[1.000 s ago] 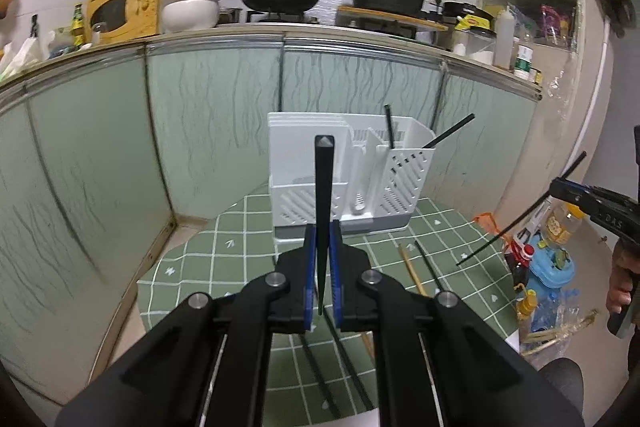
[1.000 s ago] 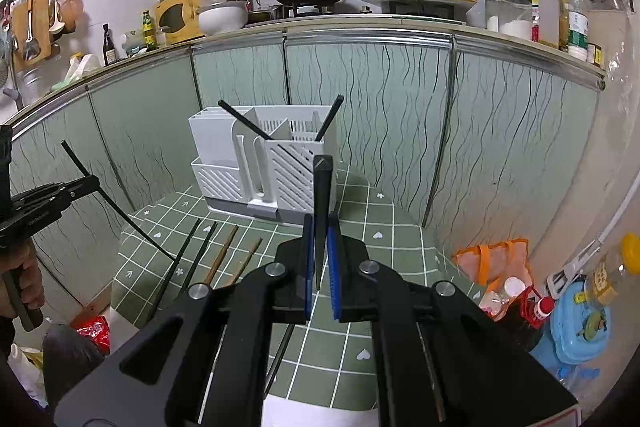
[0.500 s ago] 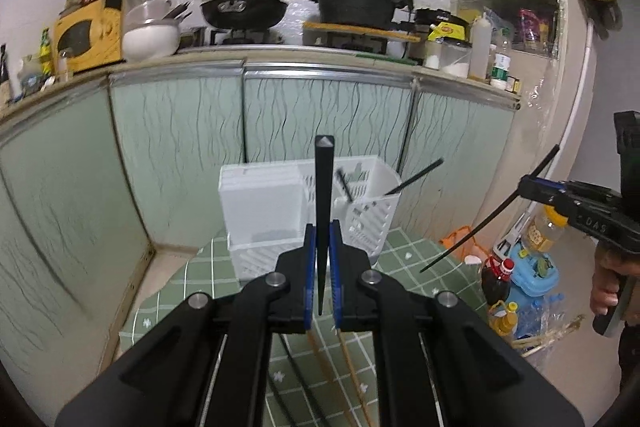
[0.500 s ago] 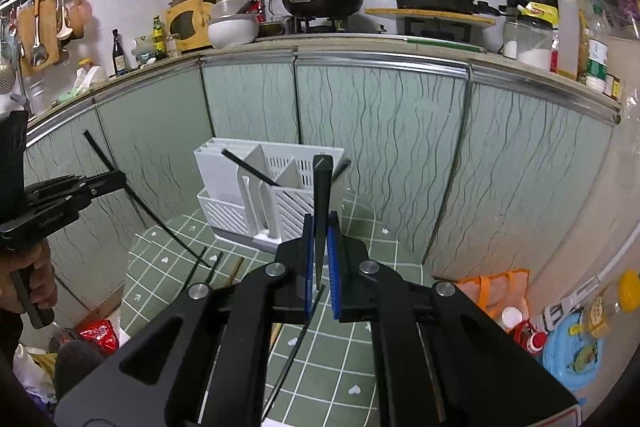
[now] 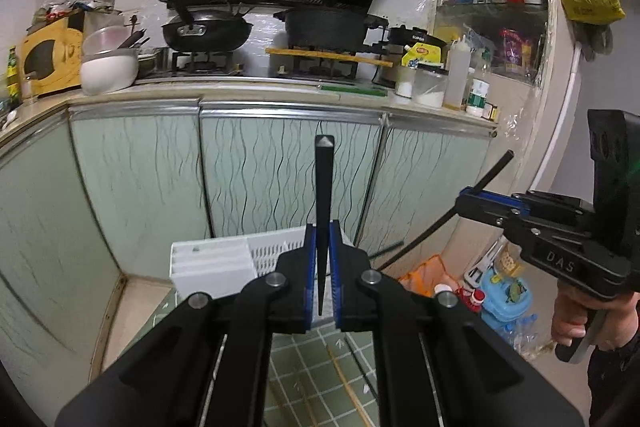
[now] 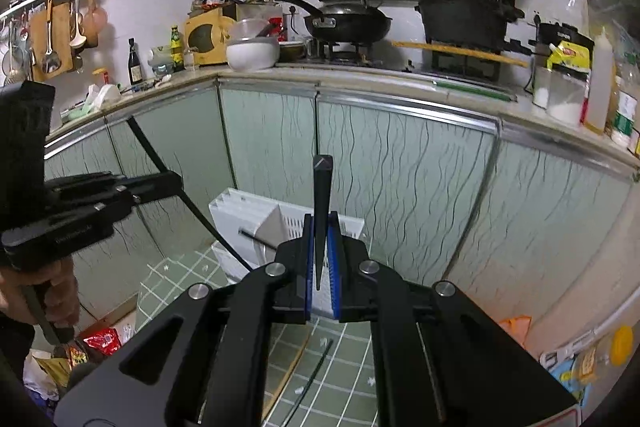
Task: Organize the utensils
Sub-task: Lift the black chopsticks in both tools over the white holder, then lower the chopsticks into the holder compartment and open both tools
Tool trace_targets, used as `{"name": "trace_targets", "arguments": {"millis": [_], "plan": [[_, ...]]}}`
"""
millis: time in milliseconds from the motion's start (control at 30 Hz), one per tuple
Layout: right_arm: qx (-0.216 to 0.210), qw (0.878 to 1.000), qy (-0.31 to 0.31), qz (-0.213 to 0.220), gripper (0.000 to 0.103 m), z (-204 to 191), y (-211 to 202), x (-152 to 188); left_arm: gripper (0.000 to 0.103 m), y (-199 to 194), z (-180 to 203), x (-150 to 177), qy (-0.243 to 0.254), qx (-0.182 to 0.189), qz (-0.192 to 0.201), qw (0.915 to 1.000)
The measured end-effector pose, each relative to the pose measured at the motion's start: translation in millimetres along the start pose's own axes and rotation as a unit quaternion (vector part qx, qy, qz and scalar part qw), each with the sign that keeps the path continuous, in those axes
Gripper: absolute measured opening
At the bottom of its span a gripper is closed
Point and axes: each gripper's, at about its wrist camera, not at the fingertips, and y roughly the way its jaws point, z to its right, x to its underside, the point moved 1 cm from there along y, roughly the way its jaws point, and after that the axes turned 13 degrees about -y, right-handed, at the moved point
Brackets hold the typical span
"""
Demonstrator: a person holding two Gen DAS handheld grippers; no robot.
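In the left wrist view my left gripper (image 5: 322,239) is shut on a black chopstick (image 5: 323,183) that stands upright between its blue pads. Below and behind it sits the white utensil holder (image 5: 212,267) on the green tiled mat (image 5: 304,347). At the right, my right gripper (image 5: 462,203) is shut on another black chopstick (image 5: 494,169), held slanted. The right wrist view shows my right gripper (image 6: 322,247) clamping its chopstick (image 6: 322,195) above the holder (image 6: 244,215). At the left, the left gripper (image 6: 178,183) carries its chopstick (image 6: 146,145).
Loose wooden chopsticks (image 5: 348,383) and black chopsticks (image 6: 314,373) lie on the mat near me. One black chopstick (image 6: 256,239) leans inside the holder. Green cabinet doors (image 6: 400,179) stand close behind. Bottles and bags (image 5: 496,291) crowd the floor at the right.
Both grippers have risen with their chopsticks still clamped. The holder and mat have dropped lower in both views, and the stove counter now fills more of each view.
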Motion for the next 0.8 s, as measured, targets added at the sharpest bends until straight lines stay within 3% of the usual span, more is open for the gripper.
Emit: {"name": "trace_targets", "arguments": {"millis": [333,667,800], "plan": [[-0.005,1.0,0.004,-0.007,0.006,22.8,41.5,-14.8,0.006,45.9,-1.9,-31.8,0.016,0.001,0.011,0.9998],[-0.018,0.999,0.012,-0.035,0.006,29.8,92.1,12.9,0.006,99.9,-10.9,-8.8,0.051,-0.001,-0.021,0.9985],[-0.022,0.999,0.009,-0.045,0.006,29.4,108.2,23.6,0.006,117.1,-21.3,1.3,0.042,0.002,-0.037,0.9984]]}}
